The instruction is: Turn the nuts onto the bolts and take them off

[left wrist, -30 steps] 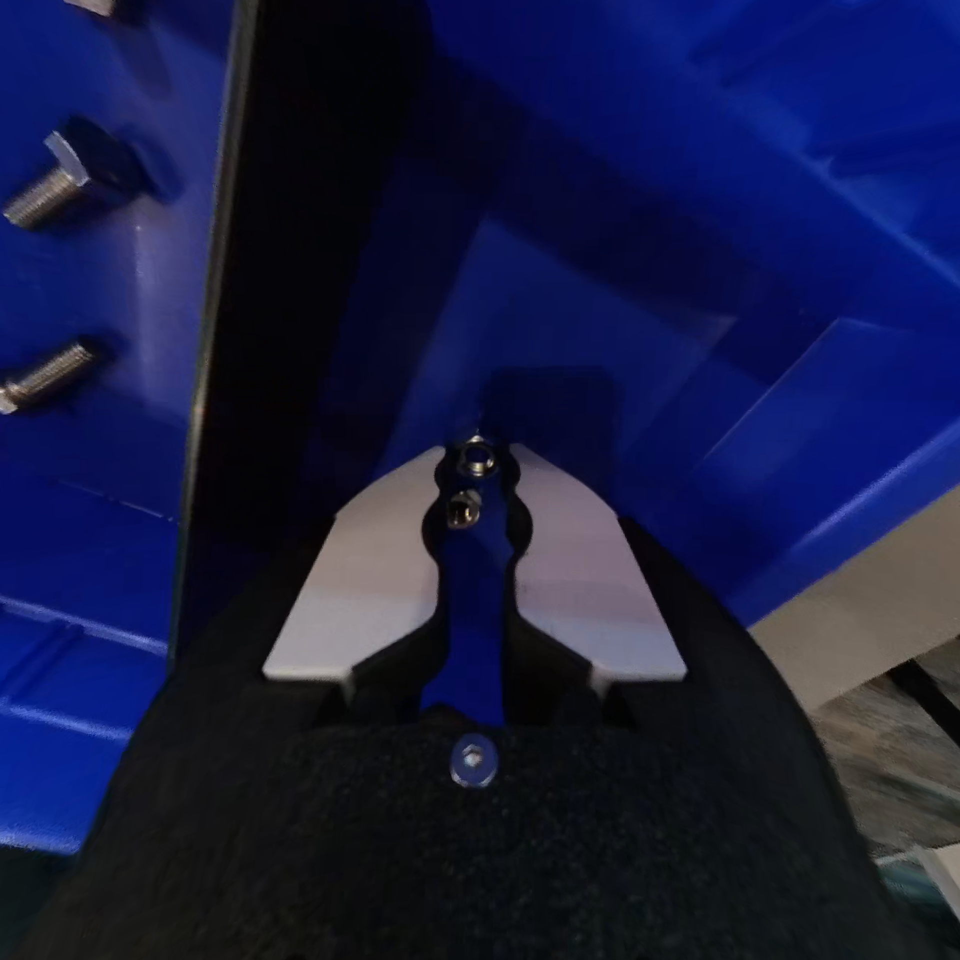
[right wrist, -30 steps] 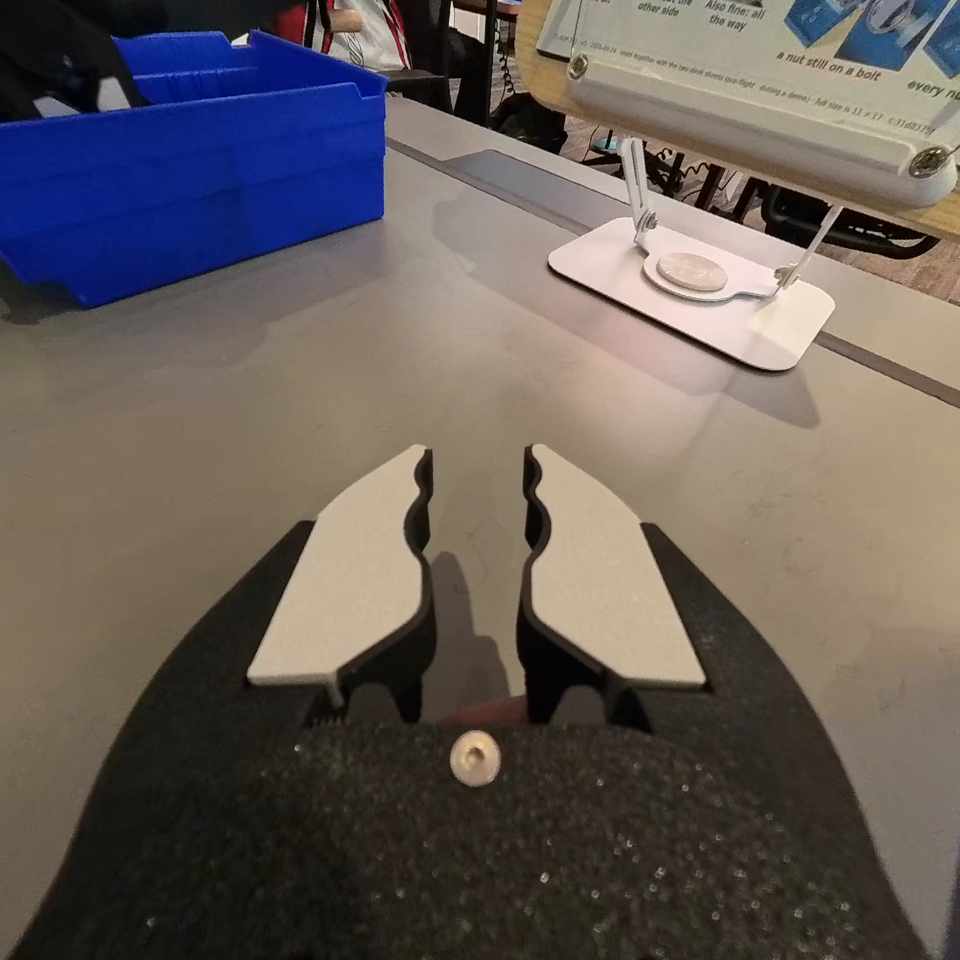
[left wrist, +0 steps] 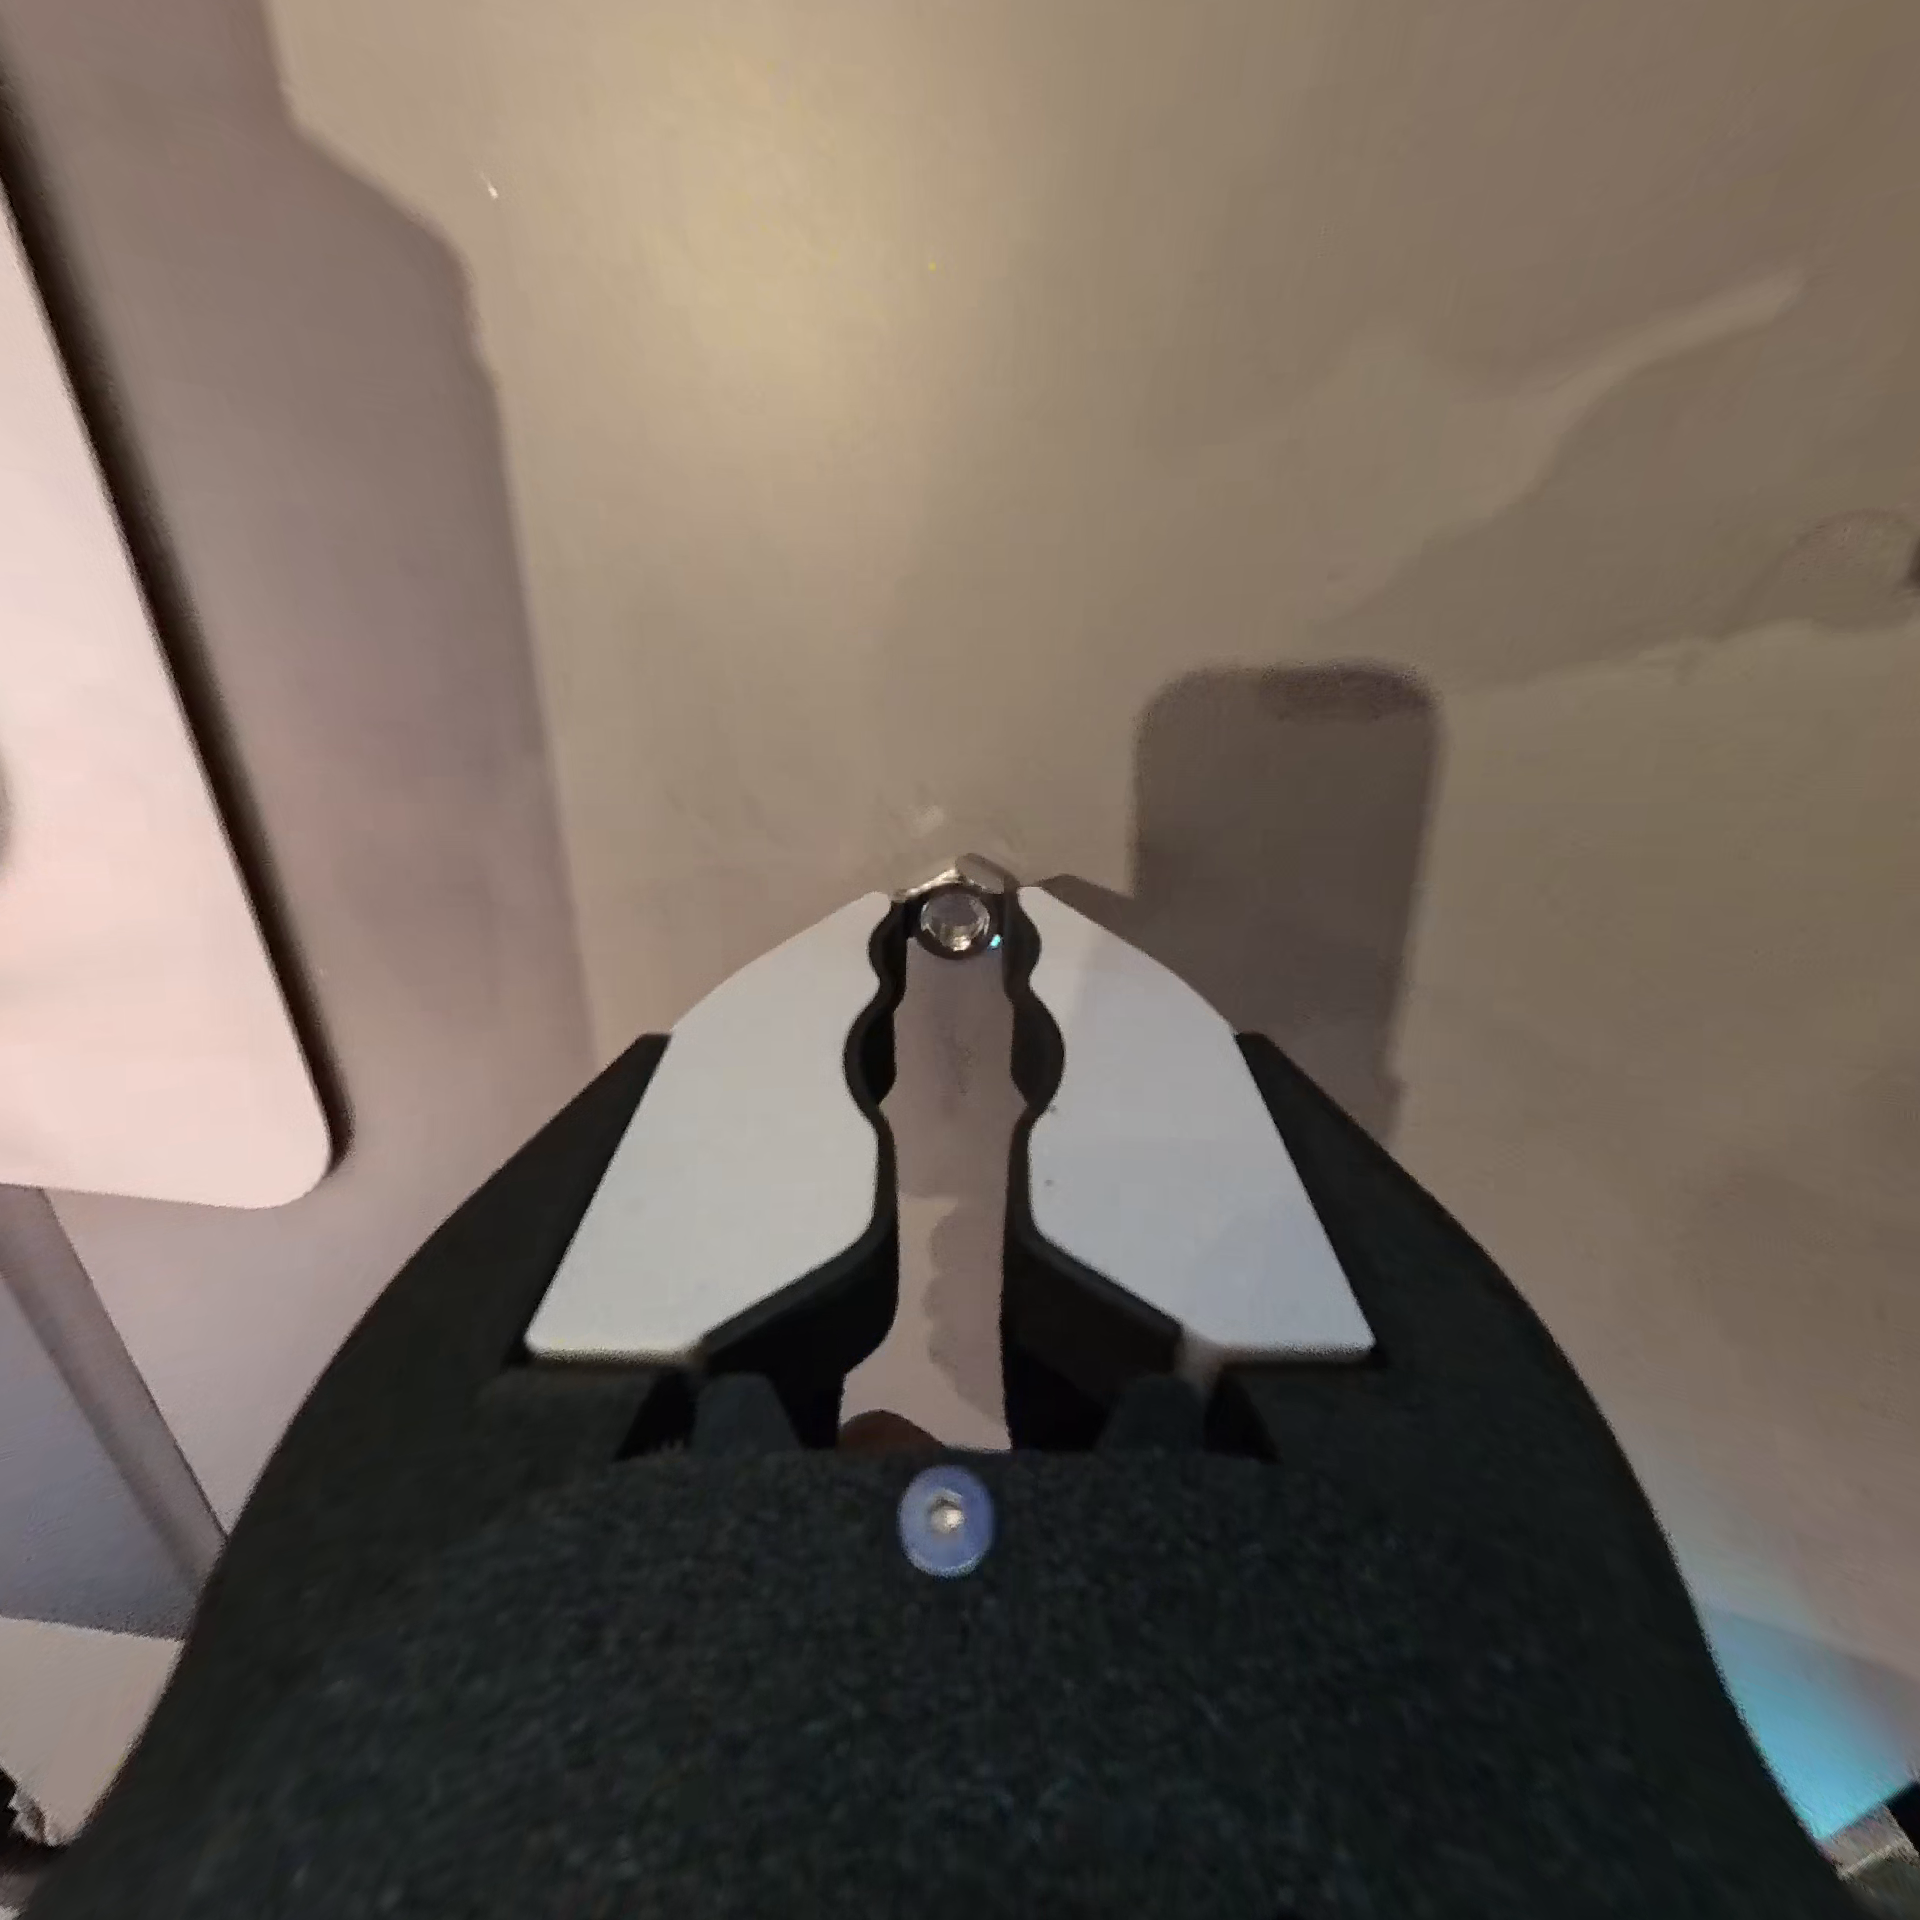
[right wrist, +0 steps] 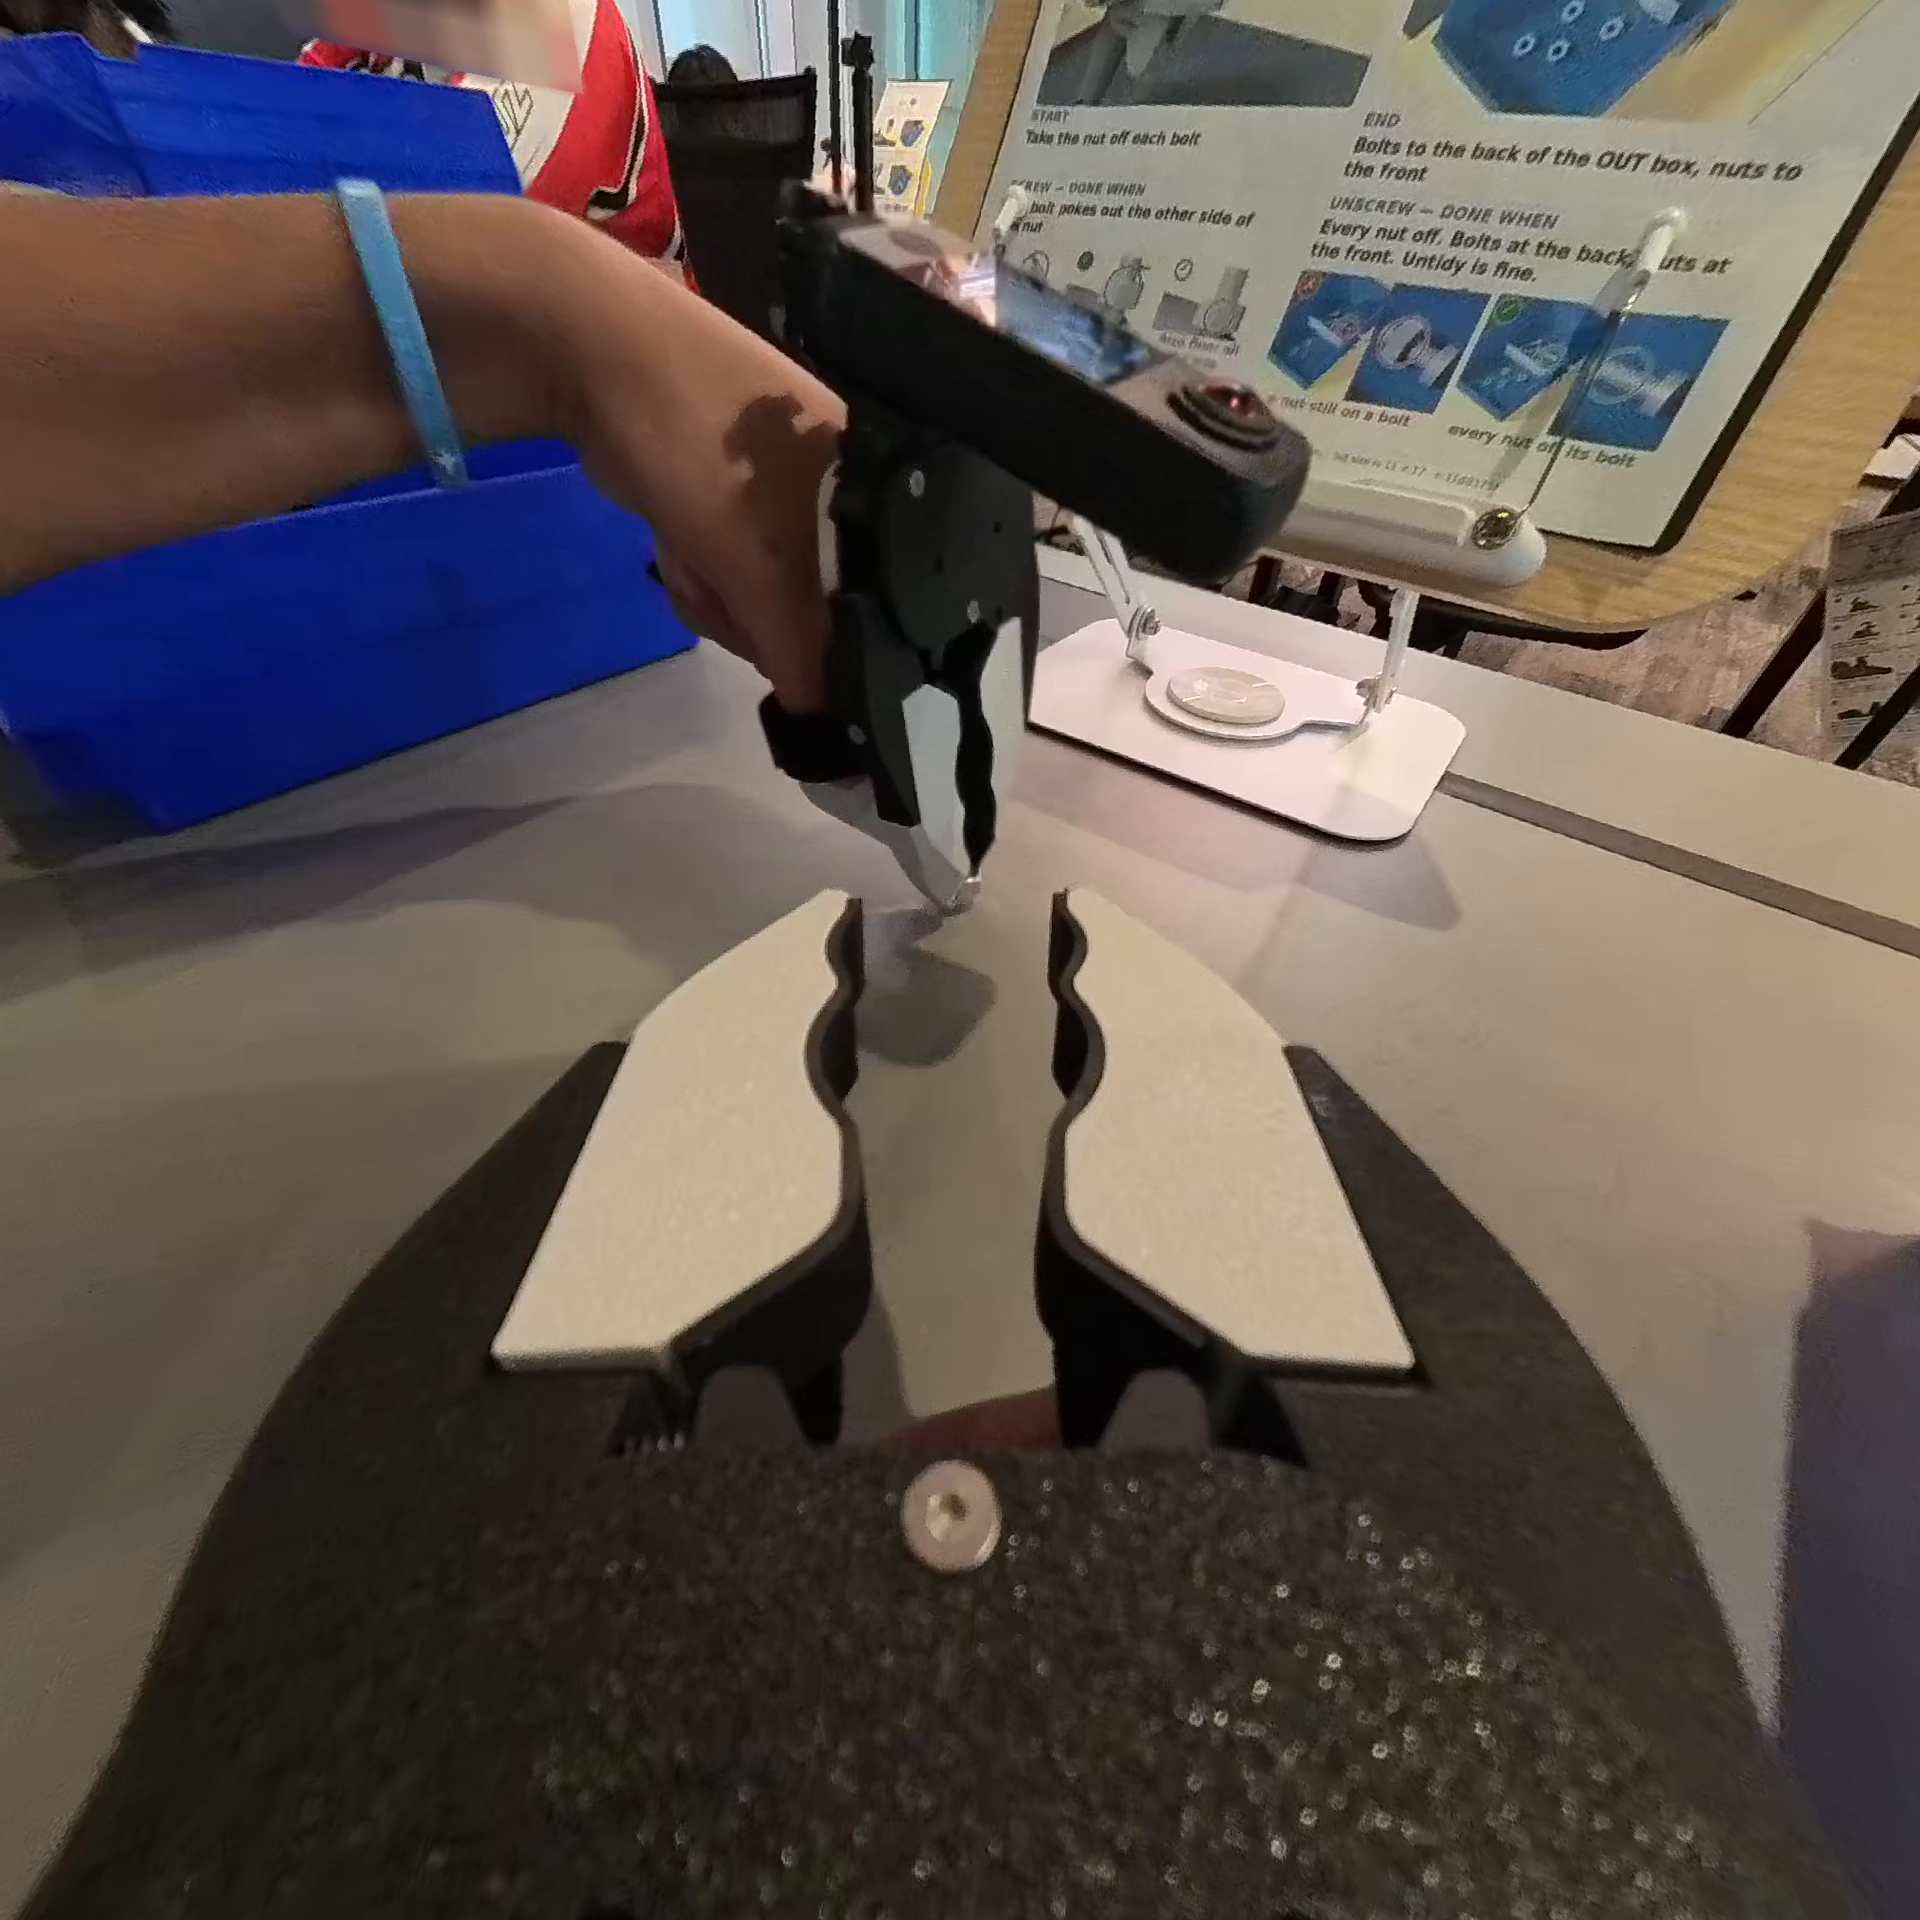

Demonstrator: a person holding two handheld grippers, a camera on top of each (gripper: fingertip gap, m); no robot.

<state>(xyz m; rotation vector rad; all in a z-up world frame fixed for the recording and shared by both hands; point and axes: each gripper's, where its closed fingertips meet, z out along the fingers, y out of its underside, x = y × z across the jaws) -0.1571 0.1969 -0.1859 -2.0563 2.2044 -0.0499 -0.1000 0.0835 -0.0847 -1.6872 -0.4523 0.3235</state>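
Left black two-finger gripper (left wrist: 957, 902) clamped on small silver hex nut (left wrist: 957, 923) at fingertips, just above grey tabletop (left wrist: 1039, 416). Right black gripper (right wrist: 954, 914) parted wide, empty, directly facing it.

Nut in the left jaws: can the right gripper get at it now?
Probably yes. The right gripper is open and empty, aimed at the nut just ahead over bare table; only the left gripper crowds it.
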